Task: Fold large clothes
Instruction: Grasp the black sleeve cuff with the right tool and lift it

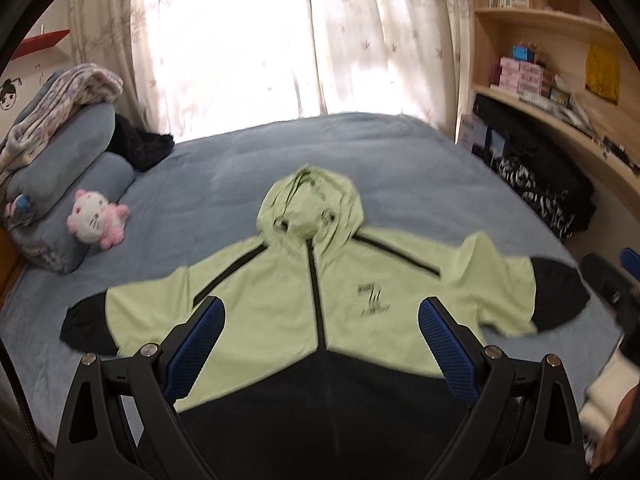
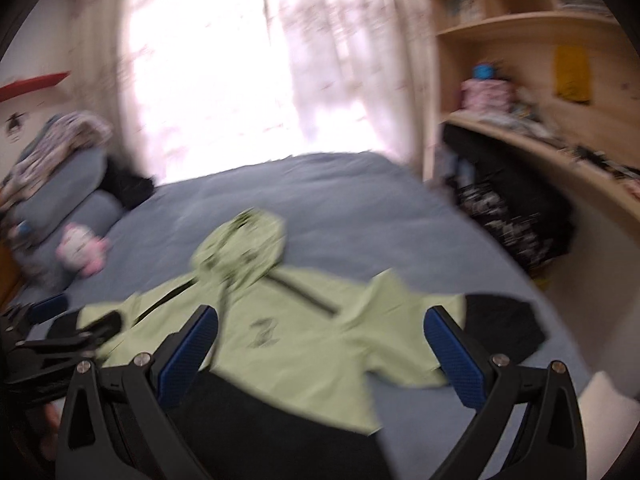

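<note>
A light green hooded jacket [image 1: 272, 300] with black cuffs, black hem and a black zip lies face up and spread flat on the blue bed [image 1: 360, 160], hood pointing to the window. My left gripper [image 1: 320, 312] is open and empty, hovering above the jacket's chest and hem. My right gripper [image 2: 320, 320] is open and empty above the jacket [image 2: 304, 344], toward its right sleeve [image 2: 500, 324]. The right wrist view is blurred. The left gripper shows at the left edge of the right wrist view [image 2: 68, 336], and the right gripper at the right edge of the left wrist view [image 1: 616, 280].
Blue pillows and a folded blanket [image 1: 60, 128] are stacked at the bed's left, with a pink and white plush cat [image 1: 96, 218]. A black fuzzy item [image 1: 140, 148] lies by the curtain. Wooden shelves and a desk [image 1: 560, 92] stand right, with a dark bag [image 1: 540, 184] below.
</note>
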`<action>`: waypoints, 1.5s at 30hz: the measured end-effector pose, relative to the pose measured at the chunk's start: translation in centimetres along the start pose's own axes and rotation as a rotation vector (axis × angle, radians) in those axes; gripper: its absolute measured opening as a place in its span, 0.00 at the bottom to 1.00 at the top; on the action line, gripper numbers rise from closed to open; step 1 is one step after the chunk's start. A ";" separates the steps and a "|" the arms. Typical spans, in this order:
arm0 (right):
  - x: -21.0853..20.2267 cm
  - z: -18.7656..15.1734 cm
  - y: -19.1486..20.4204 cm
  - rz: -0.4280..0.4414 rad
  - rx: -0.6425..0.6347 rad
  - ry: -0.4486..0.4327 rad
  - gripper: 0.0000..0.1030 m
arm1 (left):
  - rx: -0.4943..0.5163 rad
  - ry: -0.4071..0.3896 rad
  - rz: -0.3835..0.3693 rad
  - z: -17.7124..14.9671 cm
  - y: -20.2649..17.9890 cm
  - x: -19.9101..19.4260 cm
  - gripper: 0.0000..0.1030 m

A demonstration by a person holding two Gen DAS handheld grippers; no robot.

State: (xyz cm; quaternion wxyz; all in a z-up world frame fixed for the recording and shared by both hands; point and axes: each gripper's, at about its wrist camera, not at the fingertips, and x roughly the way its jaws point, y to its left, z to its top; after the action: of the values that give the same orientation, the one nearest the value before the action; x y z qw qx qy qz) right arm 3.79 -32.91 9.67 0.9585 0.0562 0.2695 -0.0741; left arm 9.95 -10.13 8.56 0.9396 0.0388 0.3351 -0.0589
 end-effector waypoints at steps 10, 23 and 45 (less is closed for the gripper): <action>5.5 2.9 -11.4 -0.213 0.137 0.028 1.00 | -0.044 -0.089 -0.158 3.5 -4.1 5.3 0.94; 16.8 -6.9 -28.2 -0.405 0.608 0.360 0.86 | 0.008 0.046 -0.210 0.7 -14.1 20.7 0.94; 17.7 -10.7 -31.1 -0.340 0.825 0.189 0.07 | 0.058 0.147 -0.304 -1.5 -20.0 24.8 0.77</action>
State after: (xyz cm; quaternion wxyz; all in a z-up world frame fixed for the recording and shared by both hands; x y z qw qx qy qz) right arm 7.90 -63.91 -10.79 0.8013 0.3949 0.3092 -0.3261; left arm 25.31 -31.89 -9.02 0.8913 0.0189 0.4029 -0.2070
